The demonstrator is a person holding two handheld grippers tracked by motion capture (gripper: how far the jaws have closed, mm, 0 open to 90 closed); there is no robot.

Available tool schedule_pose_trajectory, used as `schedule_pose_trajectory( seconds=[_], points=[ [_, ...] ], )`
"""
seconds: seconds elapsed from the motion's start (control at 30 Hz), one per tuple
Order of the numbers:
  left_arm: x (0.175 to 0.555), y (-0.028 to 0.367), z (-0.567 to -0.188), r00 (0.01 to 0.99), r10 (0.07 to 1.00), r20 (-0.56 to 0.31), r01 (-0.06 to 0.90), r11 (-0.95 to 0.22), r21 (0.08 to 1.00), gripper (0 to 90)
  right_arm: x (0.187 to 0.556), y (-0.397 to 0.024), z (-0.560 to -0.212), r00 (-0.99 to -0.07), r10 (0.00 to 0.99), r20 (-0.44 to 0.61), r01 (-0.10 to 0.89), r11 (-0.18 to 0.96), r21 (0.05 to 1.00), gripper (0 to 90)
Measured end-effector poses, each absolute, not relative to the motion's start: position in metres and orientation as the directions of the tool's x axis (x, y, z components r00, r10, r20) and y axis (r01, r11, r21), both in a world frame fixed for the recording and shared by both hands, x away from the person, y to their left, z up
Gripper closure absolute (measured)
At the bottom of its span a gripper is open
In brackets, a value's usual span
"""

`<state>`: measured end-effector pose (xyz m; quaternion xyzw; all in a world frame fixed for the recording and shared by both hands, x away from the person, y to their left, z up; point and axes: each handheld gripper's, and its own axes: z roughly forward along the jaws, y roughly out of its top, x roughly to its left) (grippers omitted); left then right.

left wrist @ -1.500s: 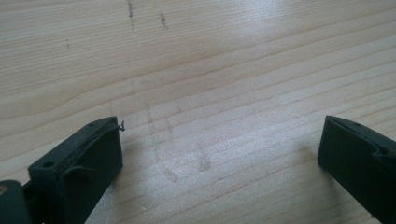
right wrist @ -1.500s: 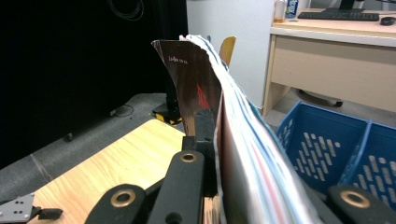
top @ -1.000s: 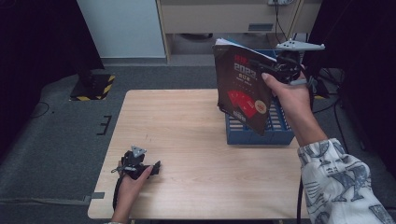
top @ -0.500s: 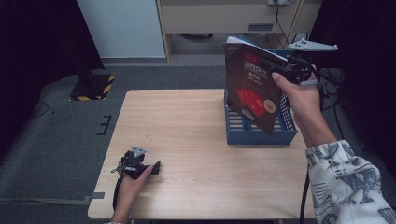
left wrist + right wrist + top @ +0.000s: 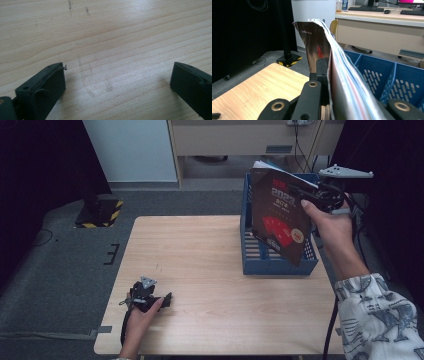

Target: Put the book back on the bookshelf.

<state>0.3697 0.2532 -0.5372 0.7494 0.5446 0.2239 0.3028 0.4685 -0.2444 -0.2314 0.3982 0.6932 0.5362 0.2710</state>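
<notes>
A thick magazine (image 5: 280,220) with a dark red-and-black cover hangs upright and tilted over the blue slotted file crate (image 5: 280,268). My right gripper (image 5: 307,196) is shut on the magazine's upper right edge. In the right gripper view the jaws pinch the magazine (image 5: 317,47) edge-on, its pages fanning towards the crate (image 5: 387,75) behind. At the front left of the wooden table (image 5: 200,250) lies my left gripper (image 5: 167,300), held by a hand. Its jaws stand wide open over bare wood in the left gripper view (image 5: 117,82), with nothing between them.
The crate sits on the table's right side, its dividers forming several slots. A black stand base with yellow-black stripes (image 5: 100,212) is on the grey floor at the far left. A beige desk (image 5: 250,140) and a white panel stand behind the table.
My right gripper has carried the magazine to the right, from the crate's left edge to above its middle. The left gripper has stayed where it was.
</notes>
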Motion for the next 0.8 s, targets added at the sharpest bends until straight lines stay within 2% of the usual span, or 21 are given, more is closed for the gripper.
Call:
schedule_pose_trajectory(
  seconds=[0.8],
  points=[
    [0.37, 0.253, -0.537, 0.306, 0.952, 0.005, 0.681, -0.223, 0.698, 0.0, 0.462, -0.275, -0.231, -0.489, 0.871, 0.051, 0.267, 0.094, 0.959, 86.9]
  ],
)
